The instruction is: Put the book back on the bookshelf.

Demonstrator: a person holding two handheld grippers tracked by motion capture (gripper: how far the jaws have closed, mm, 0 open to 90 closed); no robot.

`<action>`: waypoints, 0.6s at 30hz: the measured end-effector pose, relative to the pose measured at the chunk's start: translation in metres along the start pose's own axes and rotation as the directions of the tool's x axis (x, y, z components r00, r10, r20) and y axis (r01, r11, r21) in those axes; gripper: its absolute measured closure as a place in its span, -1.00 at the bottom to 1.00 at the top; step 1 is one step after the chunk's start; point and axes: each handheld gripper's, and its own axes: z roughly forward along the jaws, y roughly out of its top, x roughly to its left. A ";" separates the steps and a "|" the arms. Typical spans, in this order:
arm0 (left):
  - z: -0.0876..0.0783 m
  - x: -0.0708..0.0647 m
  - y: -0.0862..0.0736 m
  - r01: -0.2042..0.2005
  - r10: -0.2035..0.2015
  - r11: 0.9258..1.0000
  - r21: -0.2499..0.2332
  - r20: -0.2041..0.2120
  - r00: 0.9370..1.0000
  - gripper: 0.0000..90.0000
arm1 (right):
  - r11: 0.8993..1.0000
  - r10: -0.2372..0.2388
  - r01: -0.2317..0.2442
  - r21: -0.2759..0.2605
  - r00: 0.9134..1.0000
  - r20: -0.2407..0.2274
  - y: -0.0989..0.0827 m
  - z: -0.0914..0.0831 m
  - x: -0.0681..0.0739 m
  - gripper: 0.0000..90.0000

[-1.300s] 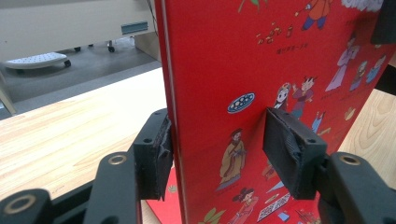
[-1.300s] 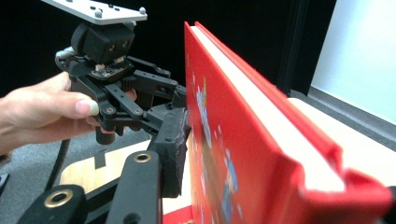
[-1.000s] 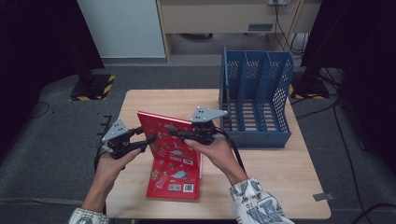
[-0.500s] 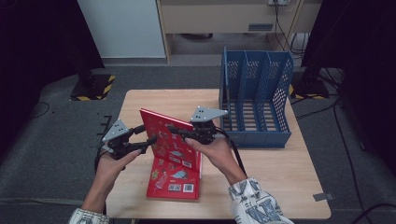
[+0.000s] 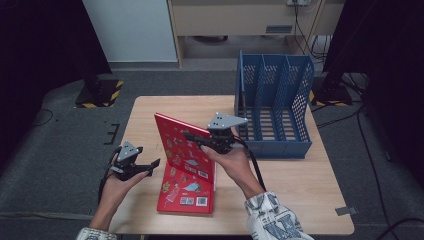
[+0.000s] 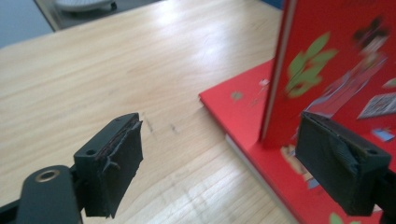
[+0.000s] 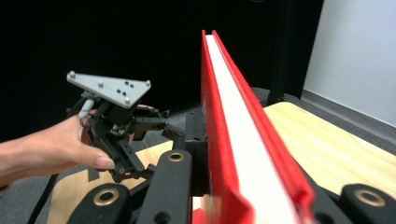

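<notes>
Two grippers in my hands, one red book point(image 5: 185, 165) between them. My right gripper point(image 5: 192, 137) is clamped tight on the raised part of the book, jaws pinching the top edge of the cover and pages; in the right gripper view the white page block point(image 7: 243, 140) runs straight out from between my jaws, red cover either side. That raised part stands tilted, leaning away from me, w/ the rest of the book lying flat on the wooden table point(image 5: 295, 175) below and toward me from the right gripper.

My left gripper point(image 5: 152, 164) sits to the left of the book, low, near the table edge, apart from the cover. Its jaws have just been opening and stand wide w/ nothing between them; in the left gripper view the left pad point(image 6: 122, 154) is over bare wood, the right pad point(image 6: 336, 161) just in front of the flat red cover, and the upright part rises beyond it.

Blue file rack point(image 5: 272, 107) stands past my right gripper, on the far right of the table, slots facing up.
</notes>
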 end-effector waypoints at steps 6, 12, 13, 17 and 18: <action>0.003 0.005 -0.008 0.007 -0.006 1.000 0.025 -0.022 1.000 -0.71 | 1.000 -0.004 0.004 -0.001 0.999 0.032 0.003 -0.008 -0.002 0.78; 0.010 0.007 -0.016 -0.004 0.007 0.997 0.072 -0.046 0.999 -0.76 | 1.000 0.008 -0.008 -0.014 0.998 0.066 0.008 -0.019 -0.003 0.78; 0.011 0.007 -0.016 -0.012 0.016 0.997 0.081 -0.049 0.999 -0.77 | 1.000 0.008 -0.007 -0.013 0.997 0.072 0.009 -0.020 -0.004 0.78; 0.014 0.003 -0.017 -0.027 0.032 0.995 0.095 -0.050 0.998 -0.79 | 1.000 0.014 -0.013 -0.015 0.996 0.088 0.012 -0.026 -0.004 0.78; 0.014 0.003 -0.018 -0.031 0.036 0.995 0.098 -0.051 0.998 -0.79 | 1.000 0.017 -0.016 -0.015 0.996 0.093 0.012 -0.028 -0.005 0.78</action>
